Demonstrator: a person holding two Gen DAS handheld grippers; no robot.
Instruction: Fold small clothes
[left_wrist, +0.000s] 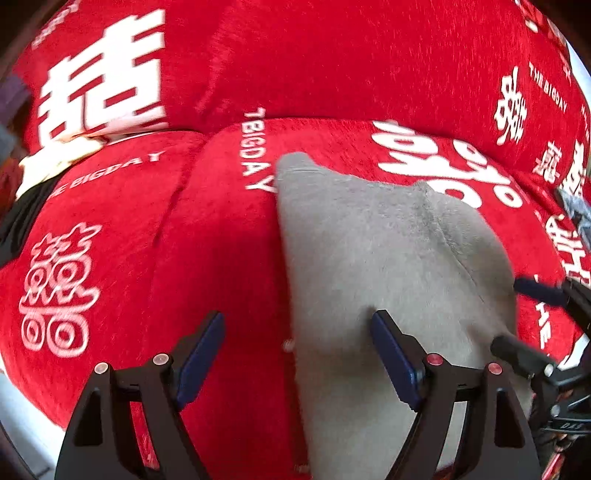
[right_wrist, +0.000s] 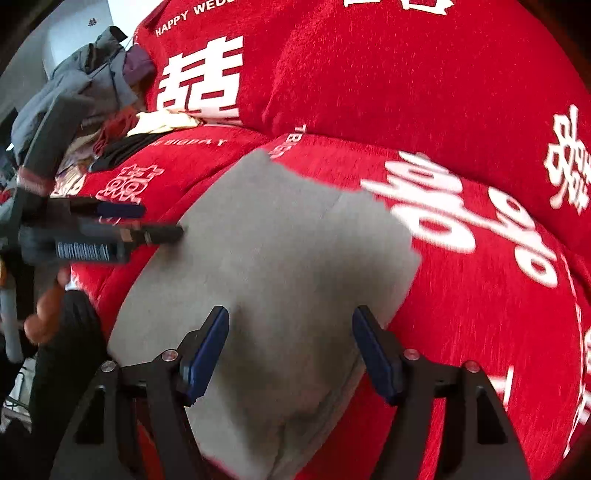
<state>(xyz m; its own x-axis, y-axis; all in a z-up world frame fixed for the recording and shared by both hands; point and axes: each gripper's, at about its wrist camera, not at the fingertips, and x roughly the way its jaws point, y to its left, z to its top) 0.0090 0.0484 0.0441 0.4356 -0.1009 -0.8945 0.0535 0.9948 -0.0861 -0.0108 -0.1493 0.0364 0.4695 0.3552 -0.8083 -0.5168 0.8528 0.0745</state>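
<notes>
A: Grippers first. Left gripper is spread wide and holds nothing; its right finger is over the garment and its left finger over the bare sofa, so the cloth's left edge runs between them.

B: And the right gripper?

A: Spread too, empty, both fingers above the near part of the cloth. In its view the left one comes in from the left, tips at the cloth's left edge.

B: Where does the cloth lie?

A: Flat on the red seat cushion, right under and ahead of both grippers. It looks folded over already: a seam or fold line runs across it ahead of the fingers. Its far corners sit near the crease where the backrest starts.

B: How will it handle?

A: My guess: light, soft, fleecy grey stuff, limp, no stiffness. It should drape and sag when lifted, and may cling to the plush cover.

B: Where to grip?

A: At the edges, I'd say, each gripper pinching a near corner through all layers. Beyond the left gripper, far off, a clothes pile waits.
</notes>
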